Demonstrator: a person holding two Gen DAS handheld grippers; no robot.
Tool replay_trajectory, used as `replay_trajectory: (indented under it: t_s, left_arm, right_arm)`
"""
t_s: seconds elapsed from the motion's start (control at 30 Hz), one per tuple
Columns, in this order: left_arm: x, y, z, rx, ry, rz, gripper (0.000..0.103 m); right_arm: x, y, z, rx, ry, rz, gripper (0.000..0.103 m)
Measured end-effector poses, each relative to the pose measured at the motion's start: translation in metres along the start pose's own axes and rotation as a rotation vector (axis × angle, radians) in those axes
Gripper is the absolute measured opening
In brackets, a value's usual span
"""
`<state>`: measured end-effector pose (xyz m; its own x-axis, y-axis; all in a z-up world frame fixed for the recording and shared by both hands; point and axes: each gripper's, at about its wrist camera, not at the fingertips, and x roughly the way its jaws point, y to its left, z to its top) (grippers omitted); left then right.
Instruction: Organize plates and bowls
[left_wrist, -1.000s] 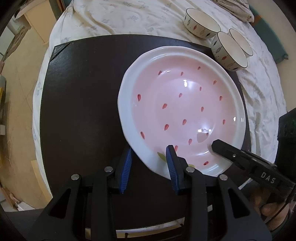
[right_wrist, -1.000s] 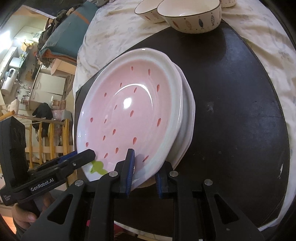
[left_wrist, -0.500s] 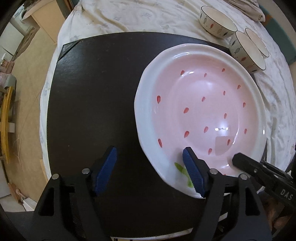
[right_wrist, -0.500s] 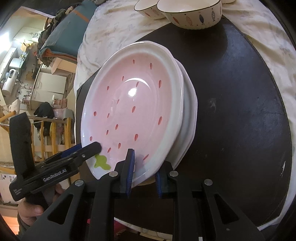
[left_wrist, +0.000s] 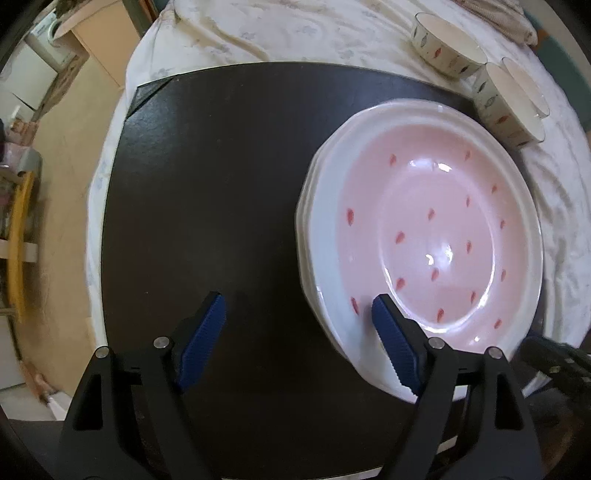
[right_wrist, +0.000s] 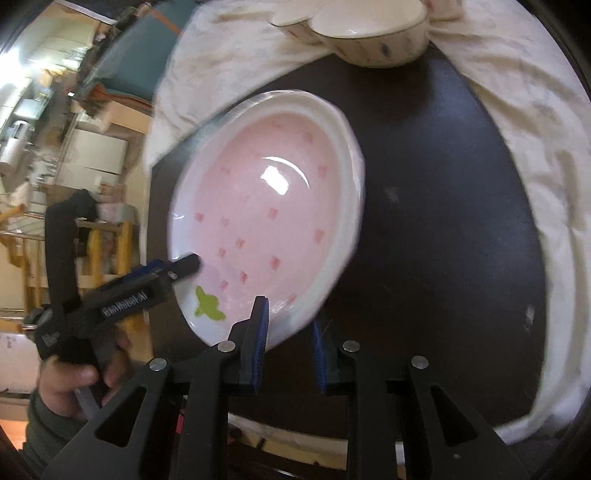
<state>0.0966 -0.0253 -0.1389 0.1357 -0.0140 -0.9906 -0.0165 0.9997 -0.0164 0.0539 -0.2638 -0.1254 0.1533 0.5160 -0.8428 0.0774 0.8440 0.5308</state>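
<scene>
Pink strawberry plate (left_wrist: 424, 236), glazed ceramic, rigid, slick, breakable, topping a plate stack on dark surface (left_wrist: 207, 192); grasp by rim; left gripper (left_wrist: 295, 328) opening, clear of rim; right gripper (right_wrist: 288, 332) opening astride near rim.

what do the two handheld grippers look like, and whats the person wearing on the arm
Both grippers are black plastic with triangular cut-outs, silver pivot pins and ribbed blue pads. The left gripper, seen from the right wrist, carries white lettering, too blurred to read. The hand on its handle emerges from a dark grey-green sleeve.
</scene>
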Motion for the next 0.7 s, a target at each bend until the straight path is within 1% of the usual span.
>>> replay_trajectory:
  t_s: [0.07,0.17,0.23,0.3,0.43,0.53,0.6,0.67,0.7]
  left_arm:
    - [0.001,0.000,0.001,-0.006,0.009,-0.006,0.080]
    - [0.002,-0.004,0.002,-0.006,0.013,-0.002,0.080]
    - [0.002,-0.010,0.003,0.012,0.005,0.011,0.080]
    - [0.002,-0.012,0.005,0.029,0.001,0.013,0.080]
    - [0.010,-0.021,0.011,0.049,0.022,-0.016,0.080]
    - [0.008,-0.023,0.011,0.064,0.013,-0.005,0.080]
    - [0.007,-0.025,0.011,0.075,0.008,0.001,0.080]
    - [0.005,-0.026,0.009,0.089,0.005,0.002,0.080]
    - [0.005,-0.028,0.008,0.094,0.004,0.004,0.080]
  right_arm:
    - [-0.007,-0.006,-0.002,0.013,-0.013,0.012,0.025]
    - [-0.022,-0.021,-0.001,0.059,-0.068,0.018,0.025]
    - [-0.033,-0.032,0.001,0.093,-0.131,-0.010,0.025]
    - [-0.037,-0.036,0.005,0.102,-0.163,-0.039,0.025]
    - [-0.028,-0.034,0.012,0.111,-0.159,-0.036,0.025]
    - [-0.017,-0.027,0.019,0.106,-0.139,-0.053,0.025]
    - [-0.007,-0.020,0.023,0.088,-0.120,-0.093,0.025]
    - [0.002,-0.019,0.022,0.088,-0.096,-0.107,0.030]
    - [0.006,-0.019,0.022,0.093,-0.086,-0.111,0.034]
